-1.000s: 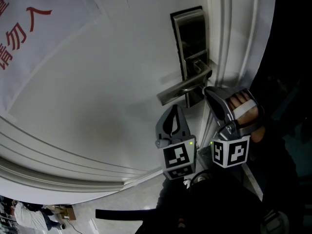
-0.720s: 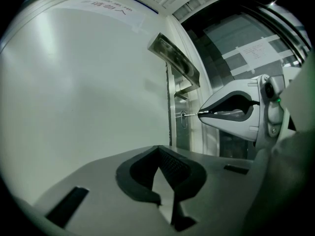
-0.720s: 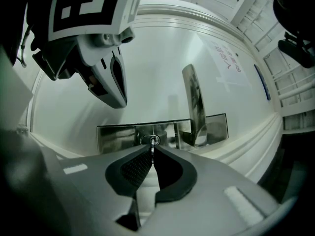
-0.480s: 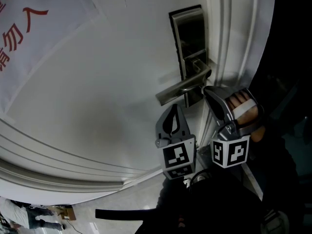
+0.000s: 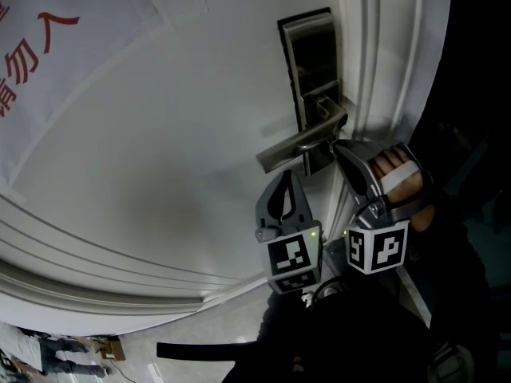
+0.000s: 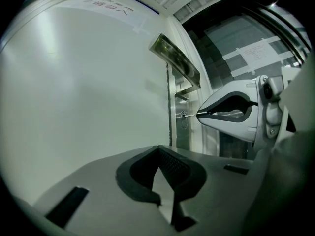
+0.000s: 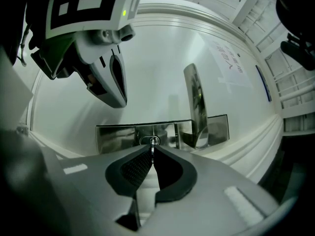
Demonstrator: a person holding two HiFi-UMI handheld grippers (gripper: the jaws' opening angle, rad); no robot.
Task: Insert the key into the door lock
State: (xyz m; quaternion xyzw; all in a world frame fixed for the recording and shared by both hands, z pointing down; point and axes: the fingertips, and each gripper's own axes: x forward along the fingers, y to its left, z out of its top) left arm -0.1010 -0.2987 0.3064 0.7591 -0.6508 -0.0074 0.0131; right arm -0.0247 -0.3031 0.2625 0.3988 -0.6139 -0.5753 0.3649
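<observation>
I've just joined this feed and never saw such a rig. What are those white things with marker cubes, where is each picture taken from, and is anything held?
There is no robot: a person holds two hand grippers, each with a marker cube. The head view looks down from the person's head at a white door, its lock plate and handle. There the left gripper shows left of the right gripper, which a hand grips. The other two views ride on the grippers and look along their jaws. The right gripper is shut on the key, whose tip is at the keyhole; its depth cannot be told. The left gripper is shut and empty.
</observation>
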